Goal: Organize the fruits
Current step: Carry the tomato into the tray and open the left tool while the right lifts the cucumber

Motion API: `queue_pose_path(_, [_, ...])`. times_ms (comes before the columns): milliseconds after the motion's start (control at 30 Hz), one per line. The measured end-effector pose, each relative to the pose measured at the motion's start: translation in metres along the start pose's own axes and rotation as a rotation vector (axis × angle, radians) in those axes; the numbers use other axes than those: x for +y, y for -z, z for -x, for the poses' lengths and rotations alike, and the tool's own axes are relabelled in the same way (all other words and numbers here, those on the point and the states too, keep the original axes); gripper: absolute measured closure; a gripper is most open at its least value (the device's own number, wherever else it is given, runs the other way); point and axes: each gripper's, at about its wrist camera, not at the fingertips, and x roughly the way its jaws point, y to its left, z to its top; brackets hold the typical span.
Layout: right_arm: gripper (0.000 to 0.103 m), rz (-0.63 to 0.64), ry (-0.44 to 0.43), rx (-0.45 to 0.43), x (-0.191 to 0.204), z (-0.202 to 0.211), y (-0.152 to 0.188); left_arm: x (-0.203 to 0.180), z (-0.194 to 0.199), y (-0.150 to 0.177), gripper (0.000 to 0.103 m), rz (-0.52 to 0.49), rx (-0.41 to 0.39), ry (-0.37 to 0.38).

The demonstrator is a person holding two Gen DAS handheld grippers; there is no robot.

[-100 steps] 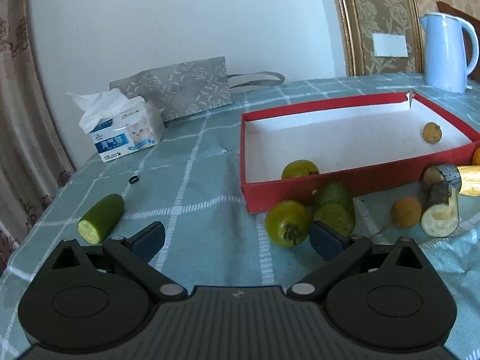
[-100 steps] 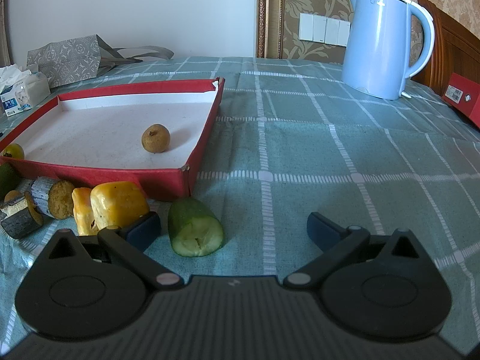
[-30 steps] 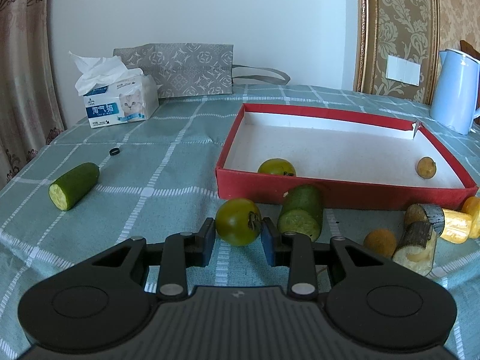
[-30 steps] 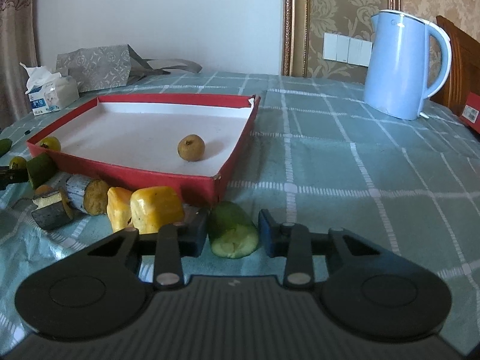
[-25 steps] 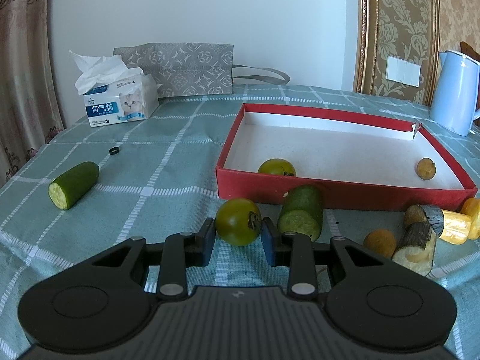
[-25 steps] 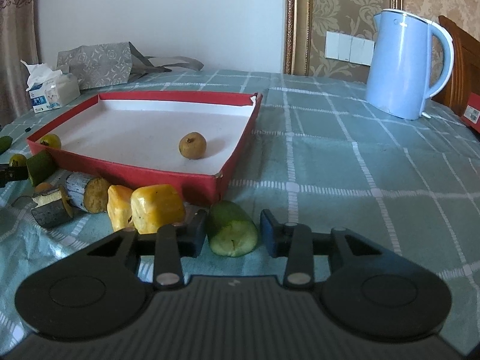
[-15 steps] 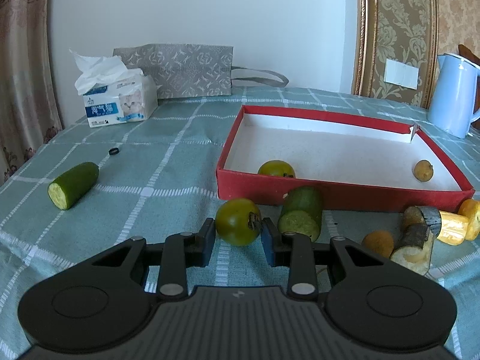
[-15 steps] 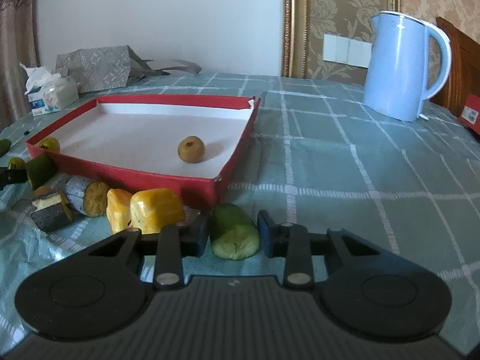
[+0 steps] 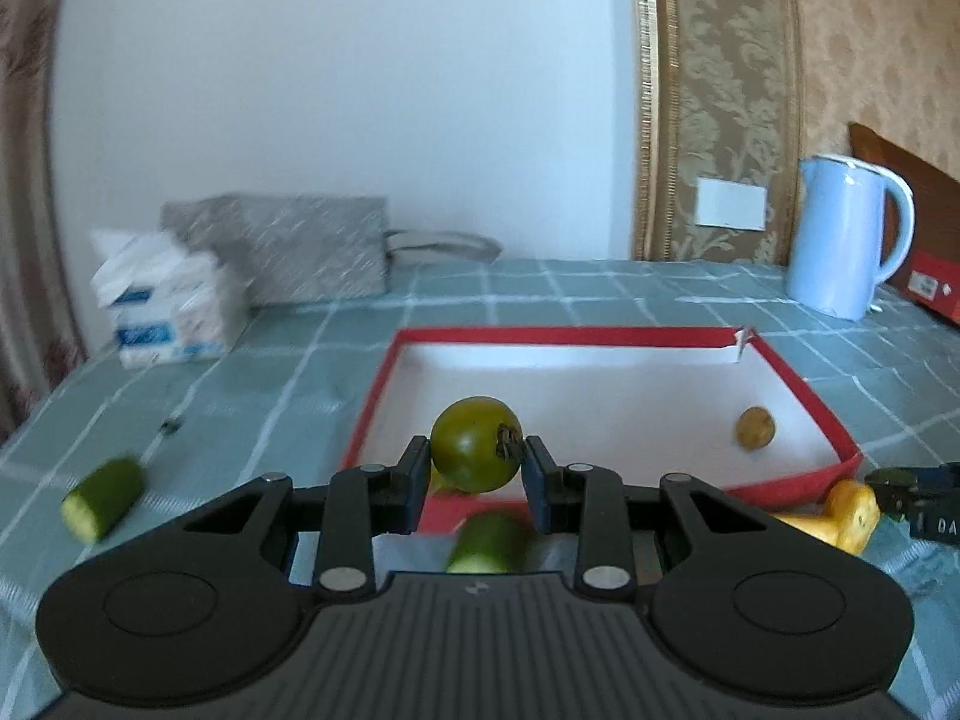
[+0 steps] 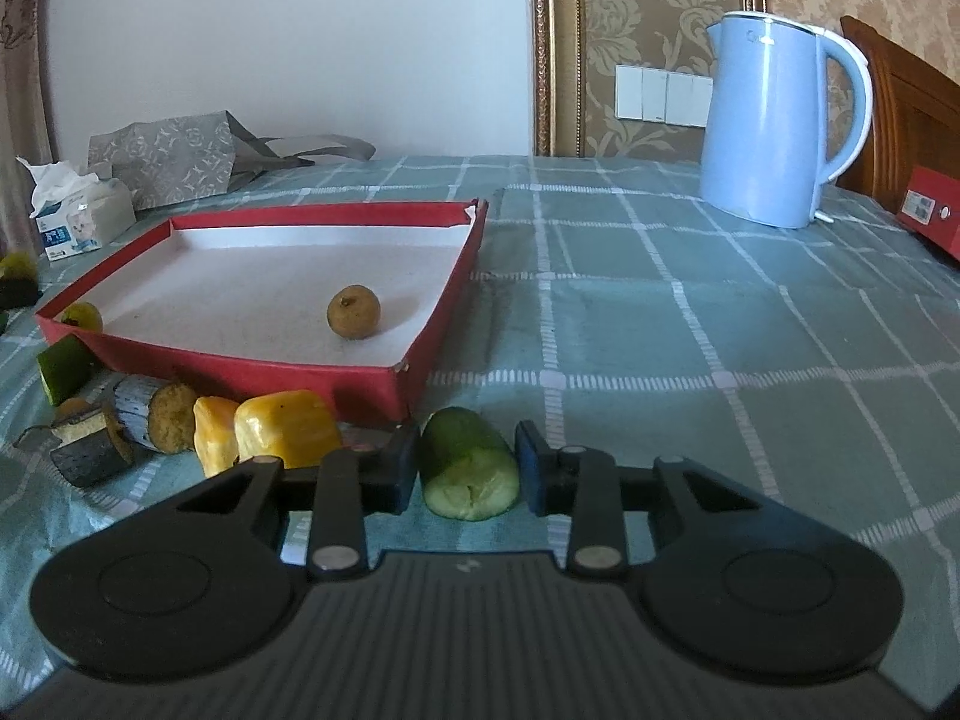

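This was a home, most likely a dining or living room. The worktop point(image 10: 690, 324) wore a soft teal checked tablecloth rather than any bare working surface. A pale blue electric kettle point(image 10: 774, 120) stood on it near the wall, beside a carved dark wooden chair back point(image 10: 900, 120). Behind them ran beige damask wallpaper point(image 10: 648, 12) edged with a gilt moulding point(image 10: 555, 48), with a bank of white light switches point(image 10: 663, 96) set into it. At the far left a patterned curtain point(image 9: 24, 180) hung down, and a pack of facial tissues point(image 10: 81, 216) lay next to a grey printed gift bag point(image 10: 168, 162).
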Motion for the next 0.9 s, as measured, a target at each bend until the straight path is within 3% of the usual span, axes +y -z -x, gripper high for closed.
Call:
queue_pose_path(133, [0.071, 0.001, 0.002, 0.006, 0.001, -0.001, 0.001, -0.021, -0.032, -0.01, 0.071, -0.022, 0.047, 0.055])
queue_pose_path(433, [0.071, -0.005, 0.0, 0.016, -0.001, -0.003, 0.0, -0.038, -0.088, -0.013, 0.07, -0.017, 0.175, 0.068])
queue_pose_path(467, [0.071, -0.005, 0.0, 0.017, -0.001, -0.003, 0.0, -0.037, -0.09, -0.012, 0.063, -0.013, 0.175, 0.061])
queue_pose_path(500, [0.071, -0.004, 0.0, 0.018, 0.0, -0.004, 0.0, -0.035, -0.09, -0.011, 0.046, -0.011, 0.174, 0.047])
queue_pose_path(567, [0.071, -0.001, 0.002, 0.017, 0.0, -0.004, 0.0, -0.028, -0.087, -0.009, 0.022, 0.022, 0.142, 0.031])
queue_pose_path(733, [0.071, -0.002, 0.001, 0.017, 0.0, -0.004, 0.0, -0.009, -0.066, -0.01, 0.018, 0.112, 0.054, 0.01])
queue_pose_path(900, [0.071, -0.001, 0.003, 0.018, 0.0, -0.004, -0.001, 0.001, -0.045, -0.004, 0.018, 0.139, 0.024, -0.041])
